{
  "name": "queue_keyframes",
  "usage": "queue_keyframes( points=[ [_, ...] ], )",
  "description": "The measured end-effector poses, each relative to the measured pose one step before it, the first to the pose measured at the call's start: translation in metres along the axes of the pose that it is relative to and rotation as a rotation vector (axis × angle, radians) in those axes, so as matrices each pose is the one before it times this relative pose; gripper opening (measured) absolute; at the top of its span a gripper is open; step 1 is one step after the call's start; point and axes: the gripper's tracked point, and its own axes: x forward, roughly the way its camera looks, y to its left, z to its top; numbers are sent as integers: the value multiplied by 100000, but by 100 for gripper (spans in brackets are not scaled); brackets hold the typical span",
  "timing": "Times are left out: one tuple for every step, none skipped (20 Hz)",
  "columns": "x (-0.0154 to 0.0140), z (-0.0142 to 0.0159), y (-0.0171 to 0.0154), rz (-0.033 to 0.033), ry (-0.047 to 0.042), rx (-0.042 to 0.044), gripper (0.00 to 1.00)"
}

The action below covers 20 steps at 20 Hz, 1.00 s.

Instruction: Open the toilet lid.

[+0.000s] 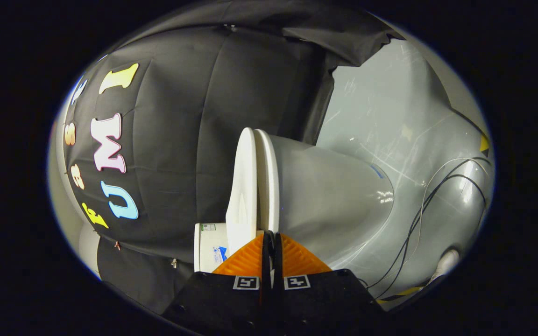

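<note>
— What's behind everything?
— A black cloth wall (194,154), creased, its edge hanging loose.
— And underfoot?
— A glossy grey floor (371,116), scuffed, catching glare. Thin dark cables (421,210) trail across it.

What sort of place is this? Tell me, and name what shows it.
Likely a recording booth staged as a bathroom: a white toilet with its lid just ahead of the closed tongs, black cloth walls, and loose cables across a grey floor.

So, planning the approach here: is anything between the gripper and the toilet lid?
Nothing visible. The gripper, fingers nearly together, is already at the rim where the toilet lid meets the seat.
</note>
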Motion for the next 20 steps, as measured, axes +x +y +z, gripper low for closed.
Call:
queue_keyframes(
  points=[
    [83, 72, 15, -968, -568, -1463, 5],
    [-29, -96, 98, -1237, 1487, 910, 5],
    [-370, 121, 316, -369, -442, 993, 5],
    [24, 189, 283, 174, -375, -368, 5],
    [-124, -215, 134, -1052, -1004, -2106, 5],
    [126, -165, 33, -1441, 102, -3100, 5],
    [-133, -118, 238, -1270, -190, -2611, 5],
    [-102, 275, 356, -1275, -622, -1285, 5],
    [-323, 170, 580, -464, -307, -1356, 5],
    [-338, 208, 570, 225, -984, -2083, 5],
    [-219, -147, 475, -89, -114, -2683, 5],
    [-234, 99, 531, -174, -146, -2028, 5],
    [-148, 210, 720, -504, -1119, -1605, 5],
    [-180, 160, 645, -551, 102, -1696, 5],
    [-389, 119, 997, -213, -1594, -1586, 5],
    [-90, -14, 655, -1180, -256, -2210, 5],
    [-240, 5, 492, -1906, -619, -2302, 5],
    [-420, 135, 790, -1054, -632, -3006, 5],
    [-198, 160, 691, -655, -1003, -3899, 5],
    [-374, 234, 868, -147, -1039, -2745, 5]
  ],
)
